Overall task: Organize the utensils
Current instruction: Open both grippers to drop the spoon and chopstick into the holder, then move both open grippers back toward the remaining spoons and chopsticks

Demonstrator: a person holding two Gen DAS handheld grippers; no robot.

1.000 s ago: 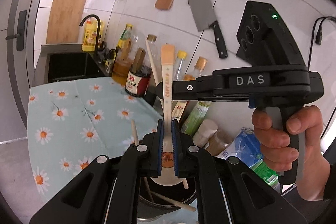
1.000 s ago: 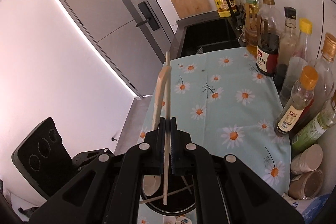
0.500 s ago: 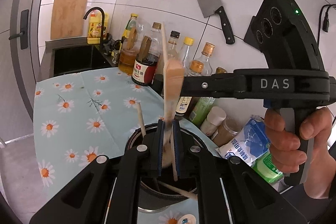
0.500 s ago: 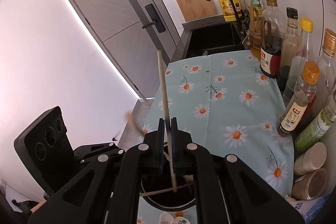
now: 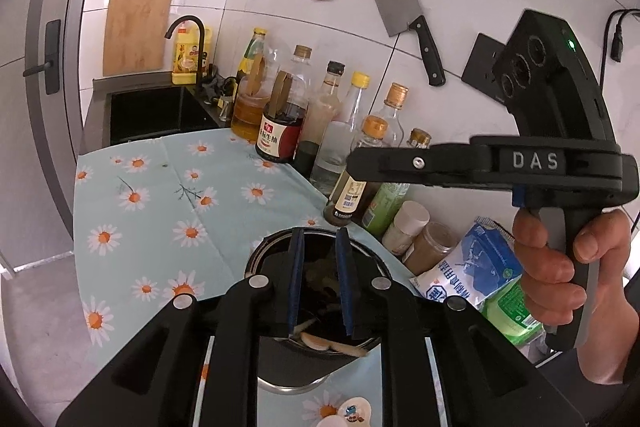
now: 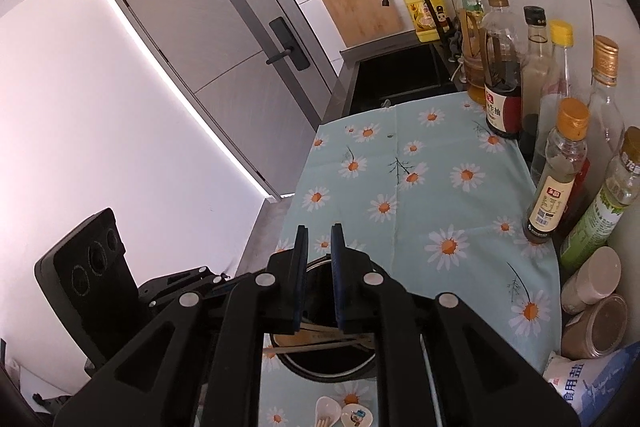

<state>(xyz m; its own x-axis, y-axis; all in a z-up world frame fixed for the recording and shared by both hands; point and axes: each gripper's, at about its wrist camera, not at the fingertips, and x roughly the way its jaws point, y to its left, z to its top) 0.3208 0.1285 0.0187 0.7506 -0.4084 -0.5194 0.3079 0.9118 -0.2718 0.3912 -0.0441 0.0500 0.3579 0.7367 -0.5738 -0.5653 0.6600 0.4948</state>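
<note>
A dark round pot (image 5: 260, 255) stands on the daisy-print cloth, right below both grippers. In it lie a wooden spoon (image 5: 316, 341) and chopsticks (image 6: 320, 347), loose against its wall. My left gripper (image 5: 319, 233) hangs over the pot with its jaws opening and nothing between them. In the right wrist view my right gripper (image 6: 319, 227) hovers over the pot's rim (image 6: 320, 373), its jaws slightly apart and empty. The right gripper's body (image 5: 532, 163) also shows in the left wrist view, held by a hand (image 5: 560, 267). The left gripper's body (image 6: 88, 267) shows at the lower left.
Sauce and oil bottles (image 5: 280, 115) line the tiled wall, with jars and a salt bag (image 5: 468, 275) nearer. Two small ceramic spoons (image 6: 344, 415) lie in front of the pot. A sink (image 6: 396, 75) and tap lie beyond the cloth. A cleaver (image 5: 396, 3) and spatula hang above.
The left gripper let go of the wooden spoon and the right gripper let go of a chopstick. Both dropped into the pot, and both pairs of jaws have parted.
</note>
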